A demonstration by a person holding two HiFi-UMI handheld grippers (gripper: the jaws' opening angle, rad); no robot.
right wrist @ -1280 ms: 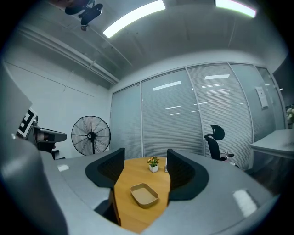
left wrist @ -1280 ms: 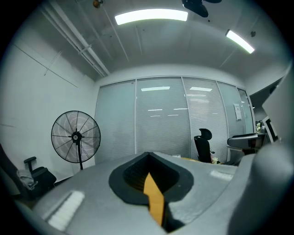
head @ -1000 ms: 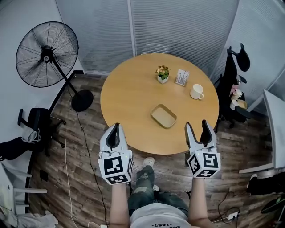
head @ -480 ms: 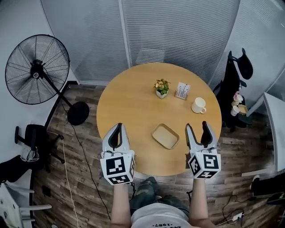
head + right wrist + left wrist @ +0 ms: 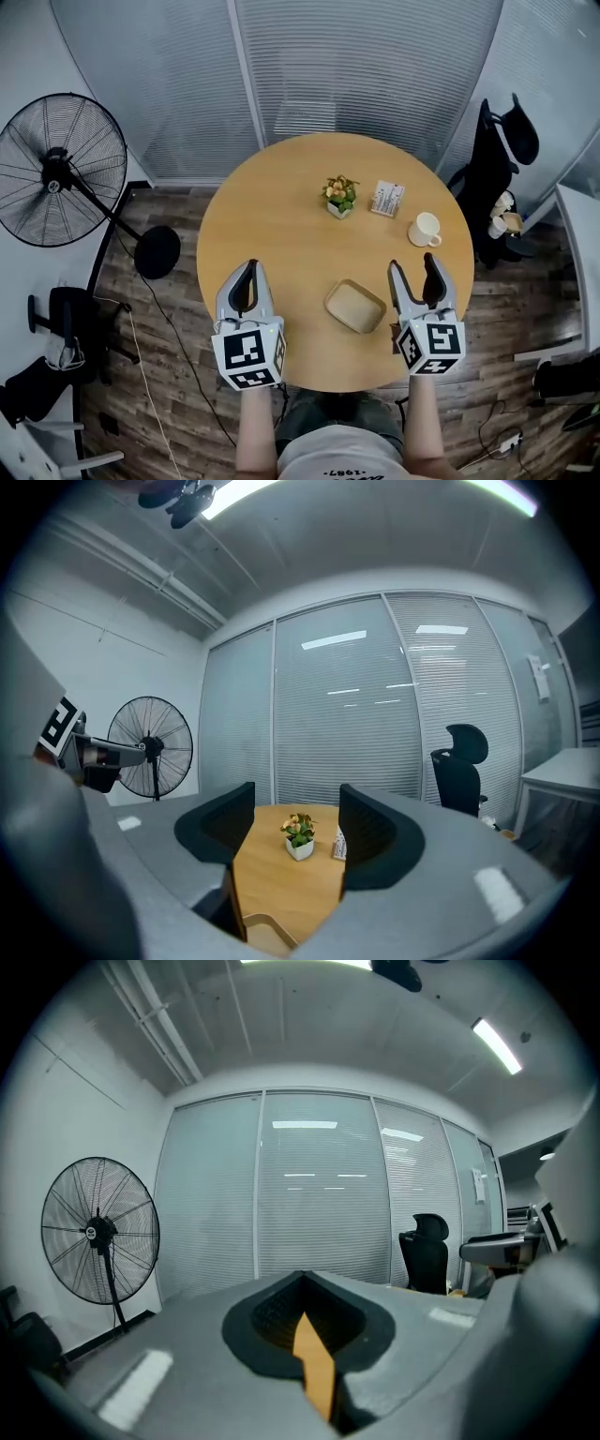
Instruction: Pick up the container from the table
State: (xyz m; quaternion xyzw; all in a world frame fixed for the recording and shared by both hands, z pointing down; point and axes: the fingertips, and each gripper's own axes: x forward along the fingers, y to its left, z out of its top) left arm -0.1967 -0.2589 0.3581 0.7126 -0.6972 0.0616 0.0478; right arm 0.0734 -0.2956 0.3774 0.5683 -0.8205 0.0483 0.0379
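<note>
Nearer now, container (image 5: 355, 306) sits between left gripper (image 5: 246, 267) (shut) and right gripper (image 5: 413, 266).

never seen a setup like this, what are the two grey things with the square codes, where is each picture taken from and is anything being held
There is no robot here. A person holds a hand-held gripper in each hand, and the cubes with square markers are part of them. The top-down picture comes from a camera on the person's head. It shows the left hand-held gripper and the right hand-held gripper at the near side of a round wooden table. The other two pictures come from cameras riding on each gripper, looking along its jaws. On the table lie a shallow tan container, a small potted plant, a card stand and a white cup. Nothing is held: the left jaws are together, and the right jaws are apart and empty.
</note>
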